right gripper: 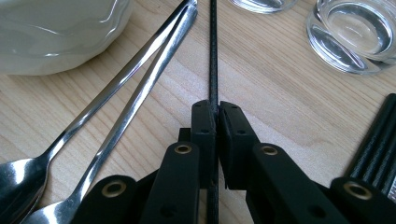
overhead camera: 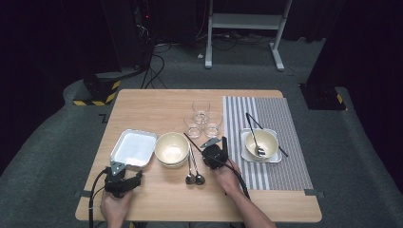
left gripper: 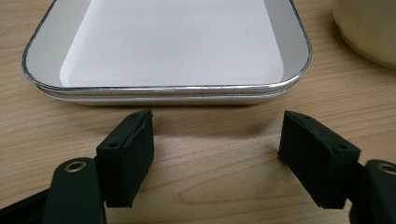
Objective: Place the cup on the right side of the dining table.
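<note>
White tray: bare | cream bowl: spoon inside

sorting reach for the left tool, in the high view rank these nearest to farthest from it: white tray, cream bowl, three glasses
1. White rectangular metal-rimmed tray, just ahead of the left tool.
2. Cream round bowl, right of the tray.
3. Three clear glasses, far centre.
</note>
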`<state>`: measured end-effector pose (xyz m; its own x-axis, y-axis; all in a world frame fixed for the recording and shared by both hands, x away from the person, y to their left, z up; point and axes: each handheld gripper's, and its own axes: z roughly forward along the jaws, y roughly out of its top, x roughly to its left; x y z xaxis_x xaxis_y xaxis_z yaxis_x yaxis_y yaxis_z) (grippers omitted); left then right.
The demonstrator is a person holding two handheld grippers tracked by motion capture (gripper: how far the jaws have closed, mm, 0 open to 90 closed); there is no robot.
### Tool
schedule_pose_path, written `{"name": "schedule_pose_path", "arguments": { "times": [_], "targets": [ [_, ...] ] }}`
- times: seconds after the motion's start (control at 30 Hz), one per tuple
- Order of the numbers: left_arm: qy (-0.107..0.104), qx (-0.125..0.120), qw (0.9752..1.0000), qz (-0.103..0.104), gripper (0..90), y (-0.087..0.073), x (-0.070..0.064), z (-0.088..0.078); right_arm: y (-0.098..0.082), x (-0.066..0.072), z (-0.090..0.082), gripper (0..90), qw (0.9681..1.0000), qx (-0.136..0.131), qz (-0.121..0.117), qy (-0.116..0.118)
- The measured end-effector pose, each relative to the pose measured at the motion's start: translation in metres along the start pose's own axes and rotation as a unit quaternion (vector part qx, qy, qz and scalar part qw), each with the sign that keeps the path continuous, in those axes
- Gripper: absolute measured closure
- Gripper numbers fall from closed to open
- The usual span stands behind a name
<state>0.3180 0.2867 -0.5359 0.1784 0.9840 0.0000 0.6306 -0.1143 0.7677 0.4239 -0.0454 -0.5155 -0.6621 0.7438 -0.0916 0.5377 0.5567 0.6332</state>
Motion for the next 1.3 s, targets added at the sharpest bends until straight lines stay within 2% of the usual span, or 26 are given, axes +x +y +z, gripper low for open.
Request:
{"name": "schedule_pose_path", "arguments": {
  "times": [0.17,0.53,0.77,1.3],
  "targets": [
    [-0.001,-0.001,1.0000,-0.001,26.6,0.000,0.000,0.000,0.000,0.000,0.000,85.8,1.0000,-0.001,0.000,-0.003],
    [0.000,0.000,1.0000,0.000,26.6,0.000,0.000,0.000,0.000,-0.003,0.000,86.2,0.9999,-0.008,0.007,0.007],
    [0.000,0.001,1.0000,0.000,26.6,0.000,0.000,0.000,-0.002,-0.010,-0.007,86.2,0.9996,-0.017,0.017,0.016],
    [0.001,0.002,1.0000,0.003,26.6,0.000,0.000,0.000,-0.005,-0.017,-0.026,86.2,0.9984,-0.040,0.018,0.036]
  ]
}}
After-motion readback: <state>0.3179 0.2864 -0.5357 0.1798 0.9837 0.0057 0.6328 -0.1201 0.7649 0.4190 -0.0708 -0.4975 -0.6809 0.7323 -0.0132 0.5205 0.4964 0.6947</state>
